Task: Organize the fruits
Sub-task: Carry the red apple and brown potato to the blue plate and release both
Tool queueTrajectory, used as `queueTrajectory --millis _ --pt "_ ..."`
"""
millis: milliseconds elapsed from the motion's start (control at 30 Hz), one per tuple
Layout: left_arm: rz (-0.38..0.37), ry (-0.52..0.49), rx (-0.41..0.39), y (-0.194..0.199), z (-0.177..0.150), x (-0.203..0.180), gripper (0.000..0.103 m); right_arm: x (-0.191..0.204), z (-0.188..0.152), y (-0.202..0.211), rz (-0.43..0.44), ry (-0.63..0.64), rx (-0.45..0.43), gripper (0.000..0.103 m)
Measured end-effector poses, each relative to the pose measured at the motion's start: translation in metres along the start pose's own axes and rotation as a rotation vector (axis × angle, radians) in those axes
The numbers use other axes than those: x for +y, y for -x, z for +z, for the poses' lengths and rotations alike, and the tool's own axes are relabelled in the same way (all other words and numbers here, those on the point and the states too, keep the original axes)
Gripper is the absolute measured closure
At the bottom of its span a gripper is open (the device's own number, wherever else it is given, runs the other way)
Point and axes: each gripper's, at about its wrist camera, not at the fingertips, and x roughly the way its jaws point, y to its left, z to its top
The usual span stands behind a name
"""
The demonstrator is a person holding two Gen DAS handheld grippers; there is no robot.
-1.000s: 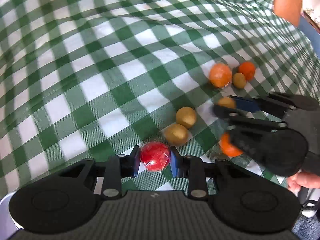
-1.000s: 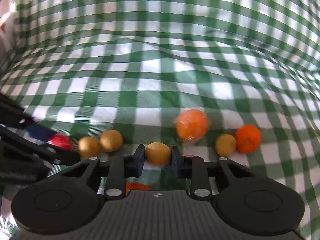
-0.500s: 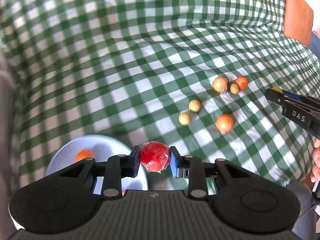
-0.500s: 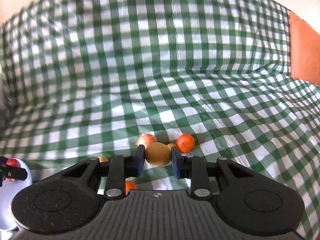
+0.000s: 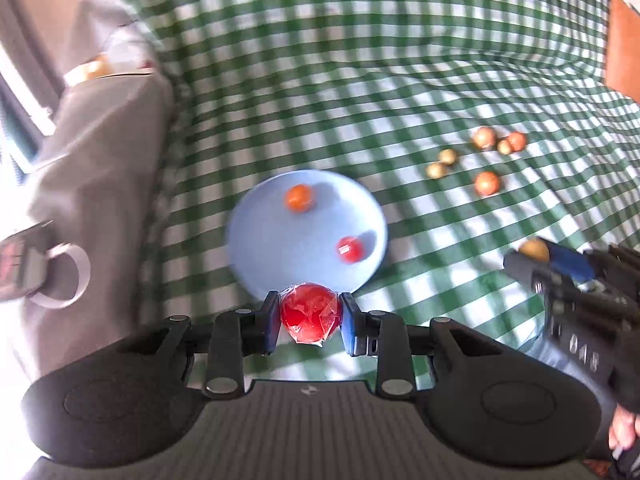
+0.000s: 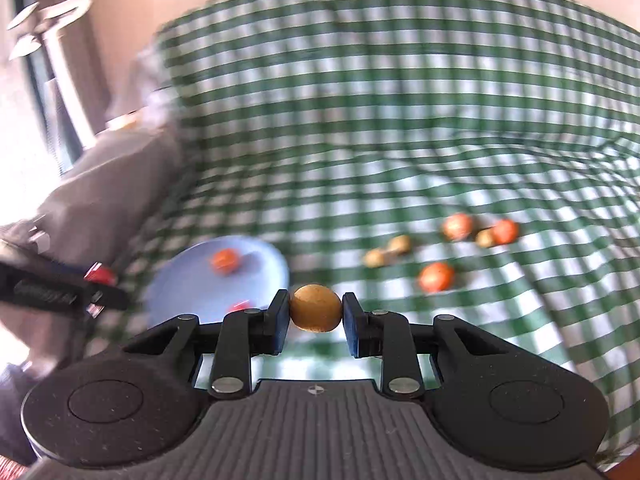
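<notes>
The left gripper (image 5: 311,317) is clamping a red fruit (image 5: 311,312) wrapped in clear film, both pads pressing its sides. Just ahead of those jaws a pale blue plate (image 5: 260,240) is lying on the green checked cloth (image 5: 360,60), and an orange fruit (image 5: 298,197) and a smaller red fruit (image 5: 349,249) are sitting on it, apart from each other. The right gripper (image 6: 316,316) is squeezing a tan round fruit (image 6: 316,307) between its pads, and from the left wrist view it is showing off to the right of the left jaws.

The right wrist view is smearing with motion blur, so the plate's far rim and the loose fruits are looking soft. The left gripper's own body is cutting off the plate's near edge.

Ahead and to the right of both pairs of jaws, six loose fruits (image 5: 487,182) are lying scattered on the cloth, some orange, some tan. To the left, a grey bag (image 5: 100,140) is slumping beside the cloth.
</notes>
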Motion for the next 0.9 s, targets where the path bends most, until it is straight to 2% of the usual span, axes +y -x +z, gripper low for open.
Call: queueTrajectory --millis 200,333,600,900 --pt "0.022 0.050 -0.013 0.027 -0.038 0.031 0.069 0.061 -0.021 0.031 0.075 0.094 0.017 0.074" --pt "0.014 0.067 -0.019 0.034 -0.055 0.040 0.069 0.083 -0.028 0.042 0.086 0.133 0.020 0.074" --pt "-0.022 0.083 -0.047 0.039 -0.065 0.047 0.069 0.095 -0.033 0.050 0.074 0.164 0.020 0.074" --pt "-0.034 0.094 -0.043 0.036 -0.065 0.052 0.069 0.102 -0.039 0.051 0.074 0.201 0.037 0.074"
